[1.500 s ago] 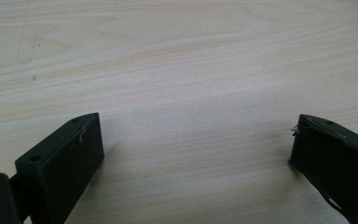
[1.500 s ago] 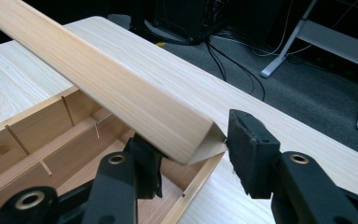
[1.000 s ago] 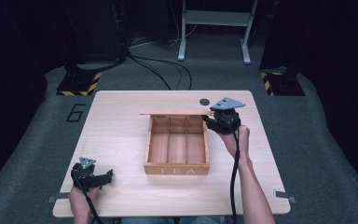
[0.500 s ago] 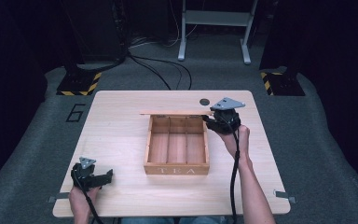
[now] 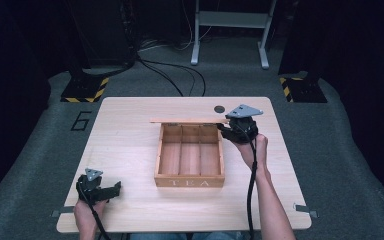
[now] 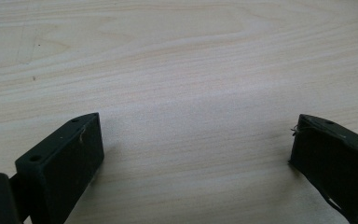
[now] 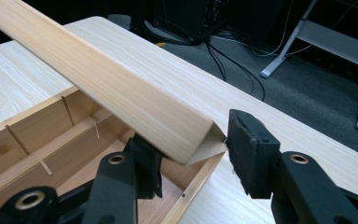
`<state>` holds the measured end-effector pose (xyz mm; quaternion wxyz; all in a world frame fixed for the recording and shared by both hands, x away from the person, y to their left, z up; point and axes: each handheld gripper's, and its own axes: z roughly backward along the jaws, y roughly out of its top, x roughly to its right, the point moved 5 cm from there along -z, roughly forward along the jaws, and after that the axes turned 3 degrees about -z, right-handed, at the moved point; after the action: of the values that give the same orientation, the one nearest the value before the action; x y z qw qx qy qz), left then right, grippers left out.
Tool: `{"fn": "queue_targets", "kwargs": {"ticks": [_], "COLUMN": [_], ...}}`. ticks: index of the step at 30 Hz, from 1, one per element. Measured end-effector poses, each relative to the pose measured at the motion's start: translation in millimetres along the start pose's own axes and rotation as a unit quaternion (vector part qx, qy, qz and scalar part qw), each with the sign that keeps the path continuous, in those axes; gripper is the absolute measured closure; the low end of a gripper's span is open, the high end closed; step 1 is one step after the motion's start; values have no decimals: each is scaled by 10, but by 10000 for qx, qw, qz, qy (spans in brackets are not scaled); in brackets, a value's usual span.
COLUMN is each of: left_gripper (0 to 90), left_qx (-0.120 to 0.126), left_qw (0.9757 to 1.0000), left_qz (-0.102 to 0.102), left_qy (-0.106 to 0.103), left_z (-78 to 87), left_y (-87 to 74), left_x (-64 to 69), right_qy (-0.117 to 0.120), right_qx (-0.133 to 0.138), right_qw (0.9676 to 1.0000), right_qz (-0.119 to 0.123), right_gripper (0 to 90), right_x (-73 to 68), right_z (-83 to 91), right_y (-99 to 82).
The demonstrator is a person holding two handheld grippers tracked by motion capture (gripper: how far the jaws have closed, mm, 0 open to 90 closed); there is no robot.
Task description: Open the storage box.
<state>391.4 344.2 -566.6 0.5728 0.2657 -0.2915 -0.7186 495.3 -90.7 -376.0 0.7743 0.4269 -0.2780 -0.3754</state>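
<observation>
An open wooden tea box (image 5: 189, 182) with three compartments sits mid-table, lettered TEA on its front wall. Its hinged lid (image 5: 187, 120) stands up along the back edge. My right gripper (image 5: 226, 128) is at the lid's right end. In the right gripper view the lid (image 7: 107, 84) slants across the box (image 7: 51, 154), and my right gripper (image 7: 191, 158) is shut on its corner, one jaw behind it and one against its end. My left gripper (image 5: 116, 187) rests near the table's front left, open, with bare tabletop between its jaws (image 6: 196, 149).
The light wooden table (image 5: 130, 140) has a small dark round spot (image 5: 219, 109) behind the box. On the grey floor beyond lie black cables (image 5: 170, 75), a metal stand (image 5: 230, 30) and yellow-black striped bases (image 5: 85, 90).
</observation>
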Motion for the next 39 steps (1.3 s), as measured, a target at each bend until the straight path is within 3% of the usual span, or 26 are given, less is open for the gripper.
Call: {"fn": "queue_targets", "kwargs": {"ticks": [24, 32, 33, 37, 39], "left_gripper": [23, 24, 24, 24, 25], "left_qx": [-1, 1, -1, -1, 4], "left_qw": [10000, 10000, 10000, 10000, 10000], "left_qz": [5, 4, 1, -1, 10], "left_qy": [-2, -5, -2, -3, -9], "left_z": [0, 0, 1, 1, 0], "left_y": [0, 0, 0, 0, 0], "left_x": [1, 2, 1, 1, 3], "right_qy": [-24, -20, 3, 38, 46], "right_qx": [8, 40, 41, 36, 46], "right_qw": [10000, 9999, 10000, 9996, 9996], "right_qz": [53, -131, -52, -278, -259], "right_gripper": [560, 531, 526, 508, 501], "right_x": [-45, -98, -91, -121, -122], "right_z": [24, 43, 44, 50, 53], "right_y": [-70, -151, -157, -186, -211]}}
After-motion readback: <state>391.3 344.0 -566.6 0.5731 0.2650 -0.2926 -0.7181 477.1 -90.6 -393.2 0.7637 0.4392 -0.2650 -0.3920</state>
